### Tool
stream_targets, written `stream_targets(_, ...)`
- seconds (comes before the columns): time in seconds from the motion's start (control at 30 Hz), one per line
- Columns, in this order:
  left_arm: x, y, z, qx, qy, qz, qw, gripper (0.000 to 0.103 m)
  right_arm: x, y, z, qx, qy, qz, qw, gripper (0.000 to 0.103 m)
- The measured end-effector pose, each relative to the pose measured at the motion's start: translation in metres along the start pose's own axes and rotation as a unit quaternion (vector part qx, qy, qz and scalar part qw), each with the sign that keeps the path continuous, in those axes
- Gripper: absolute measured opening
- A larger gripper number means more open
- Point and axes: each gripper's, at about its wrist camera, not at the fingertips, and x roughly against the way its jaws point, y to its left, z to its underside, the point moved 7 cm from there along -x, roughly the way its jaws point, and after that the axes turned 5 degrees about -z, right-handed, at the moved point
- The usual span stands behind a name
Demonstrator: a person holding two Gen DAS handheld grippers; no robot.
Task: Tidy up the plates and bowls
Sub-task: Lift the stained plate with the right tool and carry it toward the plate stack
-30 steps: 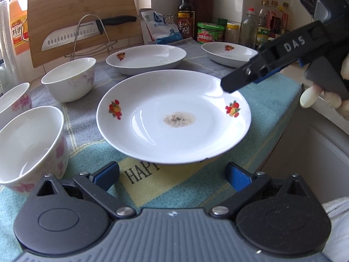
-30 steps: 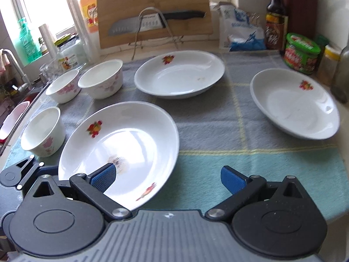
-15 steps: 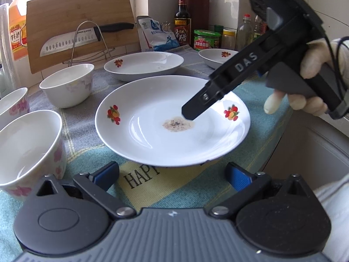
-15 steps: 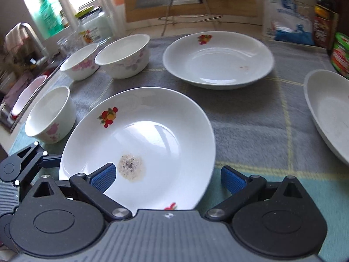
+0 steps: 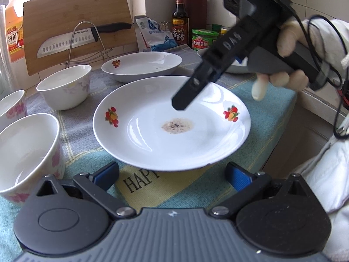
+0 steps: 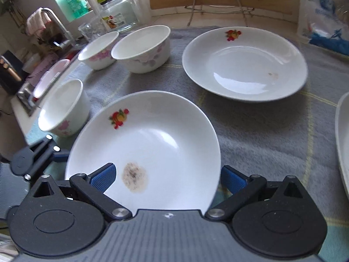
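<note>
Presently nothing is stacked: your right hand-held gripper (image 6: 168, 178), jaws wide, straddles the soiled plate (image 6: 157, 144) near the worktop's front edge; left hand-held gripper (image 5: 172, 174) equally wide, empty.

I am in a home kitchen: a wooden cutting board (image 5: 76, 21) and steel santoku knife (image 5: 72, 41) stand behind my cloth-covered counter (image 6: 261, 131), beside dark sauce bottles (image 5: 180, 17) and a chrome sink tap (image 6: 54, 21).
</note>
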Motion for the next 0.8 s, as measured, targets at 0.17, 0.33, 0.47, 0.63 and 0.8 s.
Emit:
stream_targets(0.17,-0.003,0.000,-0.002,-0.005,0.007,0.005,1.0000,0.103,-0.006,0.003,-0.015,0.031,0.017,-0.031,0.999,0.103)
stream_targets(0.33,-0.004,0.000,-0.003,-0.009,0.008,0.007,0.9999,0.103,-0.011,0.002,-0.021,0.032,0.030,-0.062,0.997,0.103)
stream_targets(0.47,-0.004,0.000,-0.003,-0.011,0.008,0.008,0.9999,0.103,-0.011,-0.004,-0.028,0.010,0.031,-0.091,0.995,0.103)
stream_targets(0.63,-0.004,-0.001,-0.004,-0.018,0.009,0.010,0.9997,0.103,-0.012,-0.004,-0.030,0.007,0.041,-0.105,0.994,0.102)
stream_targets(0.8,-0.004,-0.002,-0.005,-0.025,0.012,0.012,0.9995,0.103,-0.011,-0.007,-0.032,-0.008,0.048,-0.112,0.993,0.099)
